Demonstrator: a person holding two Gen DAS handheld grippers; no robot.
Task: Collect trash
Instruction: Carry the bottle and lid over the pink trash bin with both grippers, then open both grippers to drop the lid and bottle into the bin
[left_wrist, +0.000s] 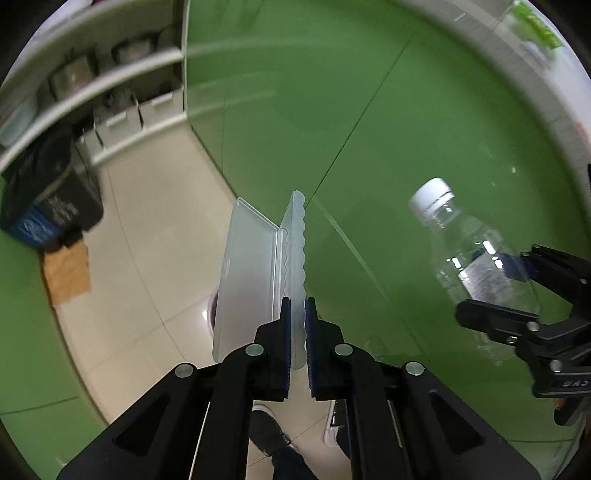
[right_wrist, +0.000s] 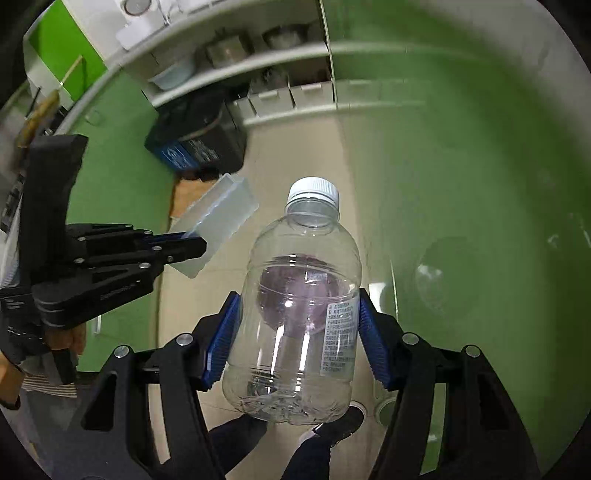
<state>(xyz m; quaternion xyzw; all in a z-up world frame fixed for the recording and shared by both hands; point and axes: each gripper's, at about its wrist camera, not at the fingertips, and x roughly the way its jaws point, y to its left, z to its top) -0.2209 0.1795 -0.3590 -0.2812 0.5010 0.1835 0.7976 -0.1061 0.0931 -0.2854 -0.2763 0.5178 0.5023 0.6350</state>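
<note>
My left gripper (left_wrist: 297, 310) is shut on the wavy edge of a clear plastic clamshell box (left_wrist: 255, 273), held in the air above the floor. The box hangs open to the left of the fingers. It also shows in the right wrist view (right_wrist: 218, 225), held by the left gripper (right_wrist: 199, 245). My right gripper (right_wrist: 297, 332) is shut on an empty clear plastic bottle (right_wrist: 299, 314) with a white cap (right_wrist: 314, 190), cap pointing away. The bottle (left_wrist: 476, 266) and the right gripper (left_wrist: 517, 291) show at the right of the left wrist view.
Green cabinet doors (left_wrist: 369, 129) fill the right side. A beige tiled floor (left_wrist: 147, 258) lies below, with a black bin (left_wrist: 48, 206) and brown cardboard (left_wrist: 66, 273) at the left. White shelves (right_wrist: 258, 62) with containers stand behind. The person's shoes (left_wrist: 269, 428) are below.
</note>
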